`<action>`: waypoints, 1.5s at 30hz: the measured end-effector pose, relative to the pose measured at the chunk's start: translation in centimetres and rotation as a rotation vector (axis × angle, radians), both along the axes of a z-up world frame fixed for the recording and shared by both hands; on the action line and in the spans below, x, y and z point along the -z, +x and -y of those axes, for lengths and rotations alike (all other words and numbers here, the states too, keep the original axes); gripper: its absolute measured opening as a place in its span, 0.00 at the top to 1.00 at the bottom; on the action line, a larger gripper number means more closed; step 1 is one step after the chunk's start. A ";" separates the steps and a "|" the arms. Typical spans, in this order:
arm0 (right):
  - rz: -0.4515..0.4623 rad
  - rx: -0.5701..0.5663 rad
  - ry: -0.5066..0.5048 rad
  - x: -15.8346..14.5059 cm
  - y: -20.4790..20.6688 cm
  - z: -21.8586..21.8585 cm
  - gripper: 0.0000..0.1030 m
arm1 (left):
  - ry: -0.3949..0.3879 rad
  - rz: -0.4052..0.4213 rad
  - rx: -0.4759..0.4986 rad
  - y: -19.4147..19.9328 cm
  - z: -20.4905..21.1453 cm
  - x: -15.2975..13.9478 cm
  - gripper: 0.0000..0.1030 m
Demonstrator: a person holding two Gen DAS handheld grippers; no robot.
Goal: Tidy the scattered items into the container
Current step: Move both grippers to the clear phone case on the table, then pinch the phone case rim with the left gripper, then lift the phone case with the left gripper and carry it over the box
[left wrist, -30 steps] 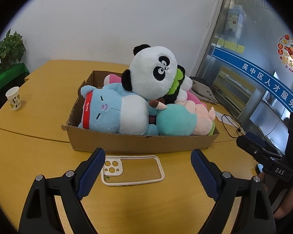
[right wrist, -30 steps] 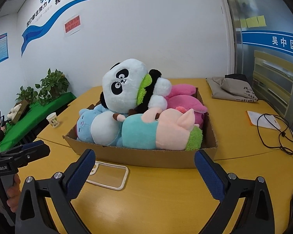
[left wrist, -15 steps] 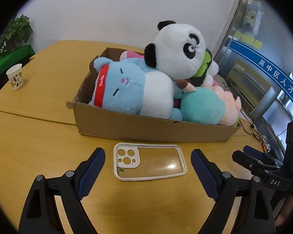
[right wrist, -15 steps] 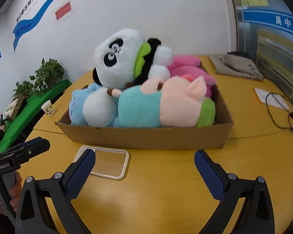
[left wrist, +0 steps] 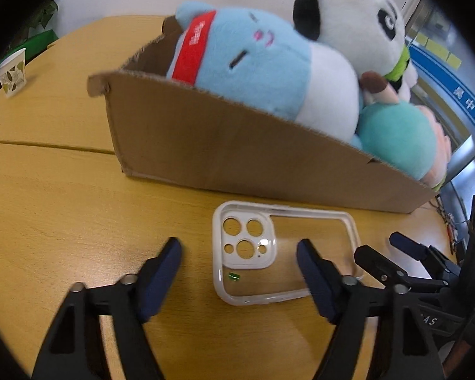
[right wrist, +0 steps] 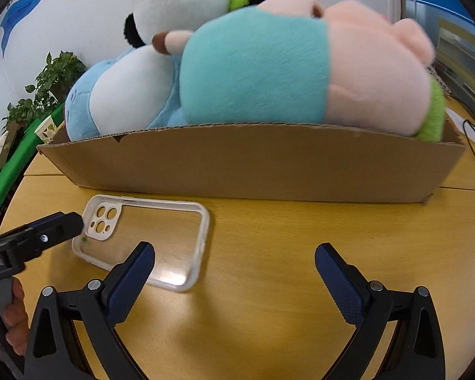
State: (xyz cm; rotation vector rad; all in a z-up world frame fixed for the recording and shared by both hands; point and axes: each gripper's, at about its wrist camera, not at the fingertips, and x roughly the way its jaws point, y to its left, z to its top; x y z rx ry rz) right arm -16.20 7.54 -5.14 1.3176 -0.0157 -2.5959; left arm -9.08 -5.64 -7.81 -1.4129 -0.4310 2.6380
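My left gripper [left wrist: 239, 251] was closing its fingers, the clear phone case [left wrist: 281, 253] lying between them, pads not yet touching it. My right gripper [right wrist: 234, 262] kept its fingers spread wide, holding nothing. The case lay flat on the tabletop [left wrist: 63, 196] just before the cardboard box [left wrist: 237, 155], its long axis running 9 to 3 o'clock, camera cutout toward 9.

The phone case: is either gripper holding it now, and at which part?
Neither. The phone case lies flat on the table. The left gripper is closing around its camera end without touching; the right gripper is open.
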 end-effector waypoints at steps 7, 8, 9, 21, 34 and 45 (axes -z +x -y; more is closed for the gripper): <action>-0.021 -0.009 0.097 1.2 0.4 1.9 0.34 | -0.091 0.000 -0.027 0.2 -0.2 0.4 0.90; -0.023 -0.023 0.095 1.2 0.5 2.1 0.48 | -0.072 0.003 -0.035 0.3 0.1 0.4 0.92; -0.022 -0.039 0.088 1.2 0.6 2.3 0.62 | -0.060 0.005 -0.040 0.5 0.3 0.5 0.93; -0.044 -0.069 0.043 -0.1 3.2 2.0 0.94 | -0.069 -0.087 -0.005 4.0 -1.1 -3.1 0.94; -0.385 0.010 0.016 -17.0 6.4 -4.0 0.94 | -0.056 -0.413 0.113 3.0 -7.4 -19.7 0.94; -0.561 0.043 0.076 -25.7 3.0 -7.1 0.94 | -0.152 -0.521 0.119 -3.1 -13.9 -26.3 0.94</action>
